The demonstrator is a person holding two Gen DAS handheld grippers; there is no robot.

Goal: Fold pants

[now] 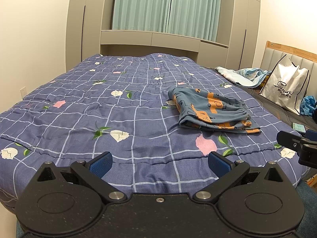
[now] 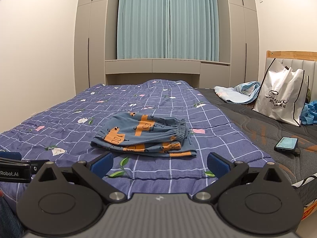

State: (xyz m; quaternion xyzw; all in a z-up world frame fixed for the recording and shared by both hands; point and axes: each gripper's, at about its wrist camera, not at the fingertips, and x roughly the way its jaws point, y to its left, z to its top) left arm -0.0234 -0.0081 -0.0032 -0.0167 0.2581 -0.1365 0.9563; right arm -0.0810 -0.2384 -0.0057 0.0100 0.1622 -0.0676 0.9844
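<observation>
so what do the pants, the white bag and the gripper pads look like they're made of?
Pants: soft, matte printed fabric, probably cotton knit; it drapes limply and the elastic waistband gathers. White bag: stiff, slightly glossy sheet, likely coated paper or laminated non-woven; it stands by itself with sharp creases. Left gripper pads: blue, finely dotted grip surface, apparently rubber.

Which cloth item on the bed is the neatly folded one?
The blue-and-orange pants on the quilt; the light blue blanket by the white bag lies crumpled.
</observation>
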